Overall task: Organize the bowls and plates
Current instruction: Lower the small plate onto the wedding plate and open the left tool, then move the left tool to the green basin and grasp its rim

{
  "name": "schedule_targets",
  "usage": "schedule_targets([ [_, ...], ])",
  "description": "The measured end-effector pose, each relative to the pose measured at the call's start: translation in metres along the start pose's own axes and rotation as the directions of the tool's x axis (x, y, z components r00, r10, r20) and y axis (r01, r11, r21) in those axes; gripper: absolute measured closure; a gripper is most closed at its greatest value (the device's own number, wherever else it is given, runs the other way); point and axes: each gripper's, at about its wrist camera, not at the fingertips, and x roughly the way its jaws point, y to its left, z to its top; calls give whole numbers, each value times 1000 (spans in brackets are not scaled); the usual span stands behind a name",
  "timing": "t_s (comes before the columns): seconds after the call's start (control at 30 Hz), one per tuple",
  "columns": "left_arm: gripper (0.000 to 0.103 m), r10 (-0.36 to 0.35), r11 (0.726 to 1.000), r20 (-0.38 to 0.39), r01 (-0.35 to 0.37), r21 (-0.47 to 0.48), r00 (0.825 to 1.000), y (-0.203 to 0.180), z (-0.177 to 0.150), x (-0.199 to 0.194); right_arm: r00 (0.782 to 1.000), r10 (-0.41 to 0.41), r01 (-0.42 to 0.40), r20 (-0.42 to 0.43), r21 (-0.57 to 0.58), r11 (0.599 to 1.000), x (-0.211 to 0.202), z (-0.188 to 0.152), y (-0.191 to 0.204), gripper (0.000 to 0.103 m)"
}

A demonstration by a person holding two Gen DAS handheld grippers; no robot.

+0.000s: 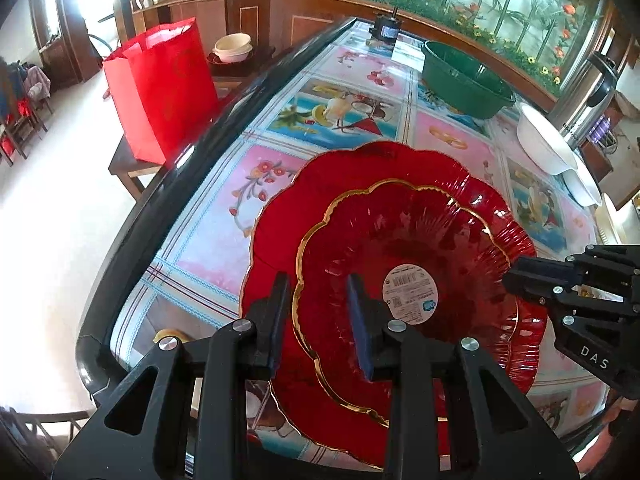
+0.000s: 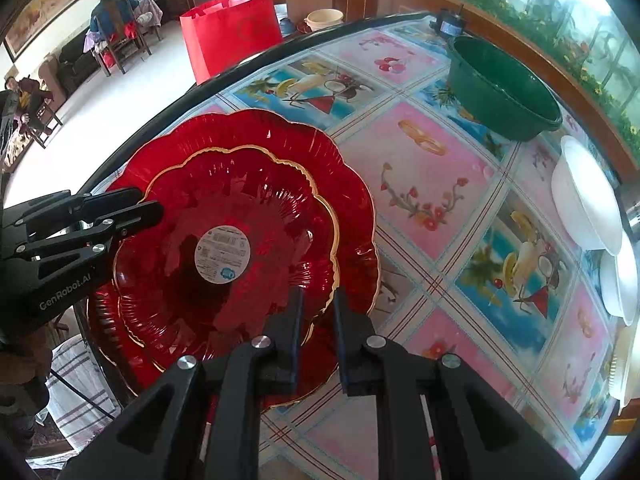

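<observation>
A: Plates first: how many were there, and where?

B: Two red glass plates sat stacked on the table near its dark rim. The smaller gold-rimmed plate lay inside the larger scalloped plate.

A: Any writing?

B: A round white sticker sat in the middle of the smaller plate; its print was too small to read. The right tool showed "DAS" in the left wrist view, and the left tool showed "GenRobot.AI" in the right wrist view.

A: How did the tools stand?

B: The left tool's jaws were a little apart, straddling the near gold rim of the smaller plate, one finger outside it, the blue pad inside. Whether the pads pressed on the rim I could not tell. The right tool's jaws were narrowly set around the gold rim at the opposite side, and seemed clamped on it.

A: And the bowls?

B: One dark green bowl stood far back. At least two white bowls lay along the right edge of the table. A red gift bag stood on a bench beyond the table.
</observation>
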Motion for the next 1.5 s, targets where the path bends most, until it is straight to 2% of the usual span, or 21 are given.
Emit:
schedule_targets([
  [0.07, 71, 6, 1000, 17, -6, 4, 1000, 0, 1, -4, 1000, 4, -4, 2, 0, 1000, -1, -1, 0, 90],
  [0.13, 54, 10, 1000, 42, -10, 8, 999, -1, 2, -10, 1000, 10, -10, 5, 3, 1000, -3, -2, -1, 90],
  [0.23, 47, 10, 1000, 79, -11, 21, 997, -3, 4, -20, 1000, 21, -22, 20, 14, 1000, -7, -3, -4, 90],
  [0.5, 47, -10, 999, 103, 5, 54, 995, -21, 20, -26, 996, 78, -81, 51, 57, 995, -18, -2, -21, 90],
  [0.53, 47, -15, 998, 104, 9, 56, 994, -23, 22, -27, 996, 74, -77, 52, 60, 995, -19, -1, -24, 89],
  [0.67, 47, -32, 997, 109, 24, 72, 994, -37, 36, -24, 997, 41, -48, 69, 101, 994, -25, 0, -47, 77],
  [0.97, 47, -63, 992, 104, 51, 117, 993, -74, 63, -14, 996, -2, -16, 85, 203, 979, -31, 6, -108, 76],
  [1.13, 47, -91, 989, 93, 79, 127, 991, -91, 71, -5, 996, 4, -25, 89, 234, 972, -28, 0, -124, 76],
  [1.4, 47, -149, 978, 60, 139, 153, 987, -123, 72, 4, 994, -19, -10, 106, 263, 965, -30, -8, -135, 34],
  [1.5, 47, -165, 976, 44, 157, 154, 985, -129, 72, 7, 993, -16, -17, 118, 277, 961, -33, -12, -140, 27],
])
